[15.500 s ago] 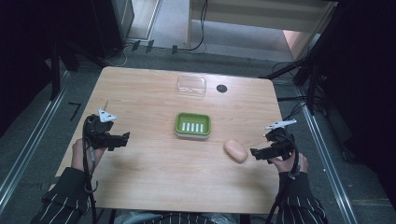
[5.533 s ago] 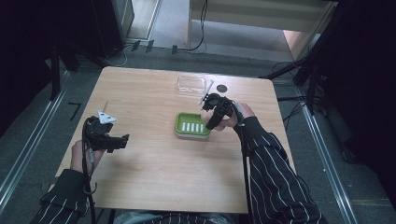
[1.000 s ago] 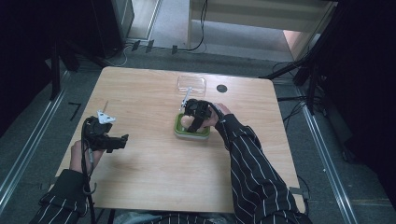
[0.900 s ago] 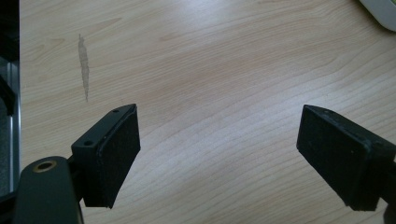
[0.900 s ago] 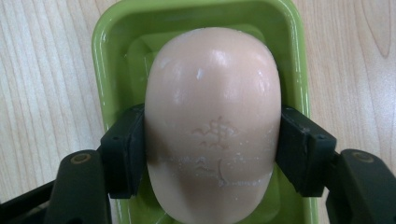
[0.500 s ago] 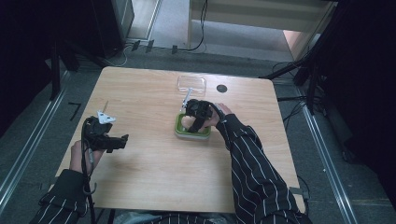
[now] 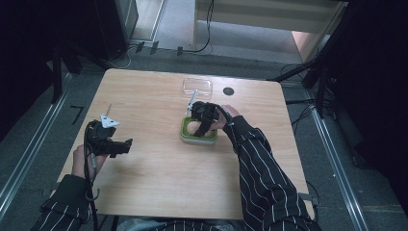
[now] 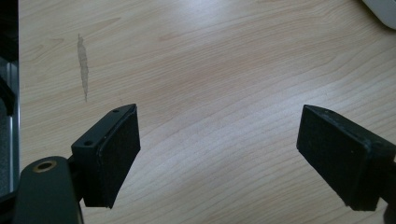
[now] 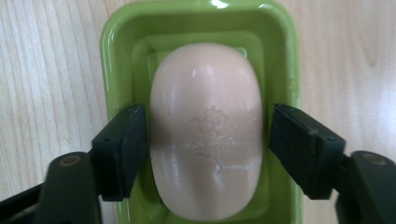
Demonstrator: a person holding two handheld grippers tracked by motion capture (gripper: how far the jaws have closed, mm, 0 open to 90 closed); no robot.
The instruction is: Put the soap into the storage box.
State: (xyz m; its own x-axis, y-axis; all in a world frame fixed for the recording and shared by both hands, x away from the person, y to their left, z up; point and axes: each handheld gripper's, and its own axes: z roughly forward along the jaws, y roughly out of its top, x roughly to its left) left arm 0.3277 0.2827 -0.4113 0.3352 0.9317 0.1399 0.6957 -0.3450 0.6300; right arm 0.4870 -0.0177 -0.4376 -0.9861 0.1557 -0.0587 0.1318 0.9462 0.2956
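On the left of the high view, the left gripper (image 7: 126,144) rested low over the bare wooden table (image 7: 144,192), held in the person's left hand (image 7: 82,161) well apart from the work. Its own view showed the jaws spread wide with nothing but wood grain between them (a faint grey streak marked the board farther off). It took no part in this step.

Toward the middle of the table, the right gripper (image 9: 208,149) pointed down into the green soap dish (image 9: 109,65). The pale pink soap bar (image 9: 205,126) lay inside the dish, long axis along it, resting on the dish's floor. The jaws had just been opening: the soap was between them, the left pad right at its flank and the right pad standing off with a visible gap, so the bar was no longer squeezed. In the high view the dish (image 7: 185,137) sat partly under the gripper and the right hand (image 7: 226,115).

Farther back and slightly right stood a clear lid (image 7: 197,86), beside a small dark disc (image 7: 228,91) on the table.

The step in hand looked like the release of the soap into its dish. The next move probably called for opening a little wider, then lifting straight up so neither pad dragged the bar or tipped the light dish; after that, the clear lid seemed the likely thing to fetch.
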